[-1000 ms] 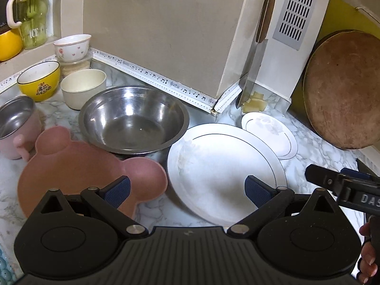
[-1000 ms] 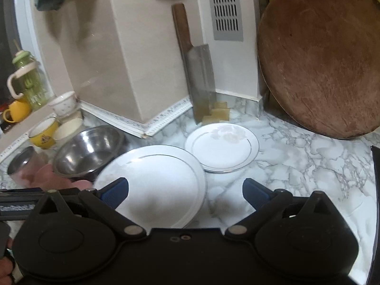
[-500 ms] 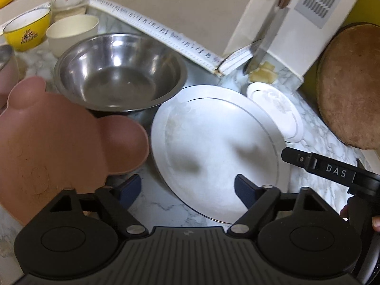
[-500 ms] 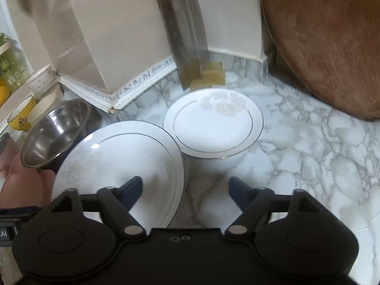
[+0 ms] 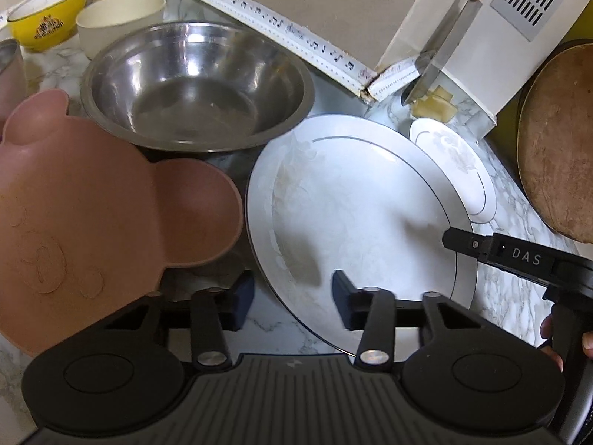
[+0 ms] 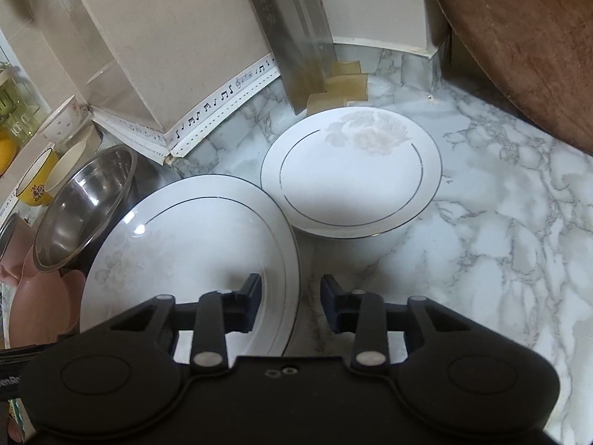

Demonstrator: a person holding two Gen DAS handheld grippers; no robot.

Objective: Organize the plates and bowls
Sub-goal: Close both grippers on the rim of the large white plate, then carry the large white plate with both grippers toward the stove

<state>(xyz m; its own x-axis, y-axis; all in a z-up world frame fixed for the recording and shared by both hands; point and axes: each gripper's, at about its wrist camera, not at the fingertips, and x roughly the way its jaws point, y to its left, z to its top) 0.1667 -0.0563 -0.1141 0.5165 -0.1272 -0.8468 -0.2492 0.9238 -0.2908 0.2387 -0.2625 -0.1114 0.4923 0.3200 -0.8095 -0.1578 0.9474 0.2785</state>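
A large white plate (image 5: 355,215) with a thin dark ring lies on the marble counter. My left gripper (image 5: 292,298) straddles its near-left rim. Its jaws are closing, and the pads do not press on the rim. My right gripper (image 6: 291,298) straddles the same plate's (image 6: 185,244) right rim. Its jaws are closing too, with the rim loose between them. One of its black fingers (image 5: 467,241) reaches over the plate in the left wrist view. A smaller white plate (image 6: 352,174) sits just behind, its edge tucked at the large plate's rim.
A steel bowl (image 5: 196,85) and a pink bear-shaped plate (image 5: 92,215) crowd the large plate's left side. Yellow (image 5: 48,26) and cream (image 5: 118,18) bowls stand behind them. A cleaver (image 6: 296,29) leans on the wall, and a round wooden board (image 6: 519,37) stands at the right.
Both grippers have come down and closer to the large plate. Their jaws have narrowed from wide open to straddling its rim on either side.
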